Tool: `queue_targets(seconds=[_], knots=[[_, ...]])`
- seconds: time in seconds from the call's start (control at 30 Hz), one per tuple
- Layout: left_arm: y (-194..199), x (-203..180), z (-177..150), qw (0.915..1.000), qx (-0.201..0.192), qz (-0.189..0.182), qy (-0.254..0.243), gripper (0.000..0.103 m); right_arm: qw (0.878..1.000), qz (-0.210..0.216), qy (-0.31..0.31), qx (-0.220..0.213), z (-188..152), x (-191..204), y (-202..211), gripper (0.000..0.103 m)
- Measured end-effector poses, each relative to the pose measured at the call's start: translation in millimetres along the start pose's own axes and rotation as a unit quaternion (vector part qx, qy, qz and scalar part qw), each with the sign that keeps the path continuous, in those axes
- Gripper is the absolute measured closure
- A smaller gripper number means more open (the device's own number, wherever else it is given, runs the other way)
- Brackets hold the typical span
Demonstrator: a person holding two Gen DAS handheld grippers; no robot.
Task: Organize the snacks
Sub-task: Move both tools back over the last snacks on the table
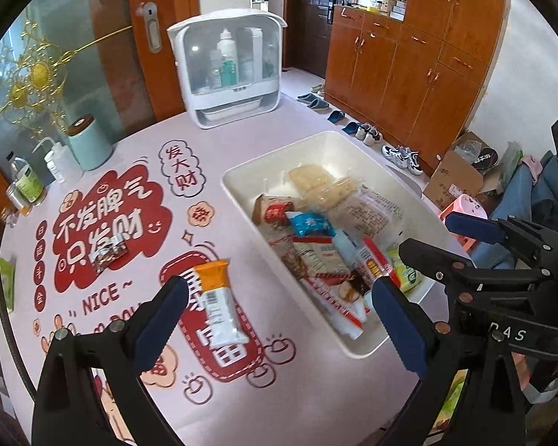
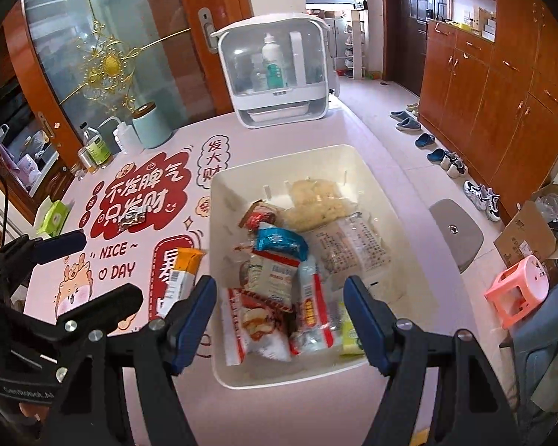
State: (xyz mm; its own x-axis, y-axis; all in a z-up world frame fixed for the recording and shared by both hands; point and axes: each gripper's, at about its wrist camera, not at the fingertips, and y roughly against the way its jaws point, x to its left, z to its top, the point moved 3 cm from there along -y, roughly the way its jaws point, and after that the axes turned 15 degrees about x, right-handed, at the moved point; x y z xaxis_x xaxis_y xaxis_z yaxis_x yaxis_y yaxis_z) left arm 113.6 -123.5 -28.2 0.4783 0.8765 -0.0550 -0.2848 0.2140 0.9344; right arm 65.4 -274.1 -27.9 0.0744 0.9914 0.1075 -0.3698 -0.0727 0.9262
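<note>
Small dark packet [image 1: 109, 252]: it lies flat on the printed table cover [image 1: 137, 156], ahead of the left claw and to its left, well apart from the bin.
Orange and white snack bar [image 1: 219, 303]: it lies on the table cover just beside the inner side of the left claw's left finger; I cannot tell if they touch.
Left claw [image 1: 279, 297]: released, jaws wide apart, nothing between them; it hangs over the table at the near left edge of the bin.
White bin [image 2: 357, 160]: it stands ahead of both claws and holds most snacks in a loose pile.
Blue packet [image 2: 279, 241]: it lies in the middle of the bin, ahead of the right claw.
Right claw [image 2: 279, 299]: released, jaws wide, empty; it hangs above the near end of the bin.
Green packet [image 2: 349, 330]: it lies in the bin, just beside the right finger.
</note>
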Motion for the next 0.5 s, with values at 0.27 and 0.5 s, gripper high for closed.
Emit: queue_targets(seconds=[0.27,0.5], knots=[[20.2,47.6,-28.4,0.9993,-0.003,0.024,0.029,0.004,1.000,0.010,0.025,0.004,-3.9,44.0,-0.3,0.032],[31.0,107.0,-53.0,0.9963,0.004,0.049,0.070,0.004,0.998,0.022,0.057,0.011,2.4,91.7,-7.1,0.032]])
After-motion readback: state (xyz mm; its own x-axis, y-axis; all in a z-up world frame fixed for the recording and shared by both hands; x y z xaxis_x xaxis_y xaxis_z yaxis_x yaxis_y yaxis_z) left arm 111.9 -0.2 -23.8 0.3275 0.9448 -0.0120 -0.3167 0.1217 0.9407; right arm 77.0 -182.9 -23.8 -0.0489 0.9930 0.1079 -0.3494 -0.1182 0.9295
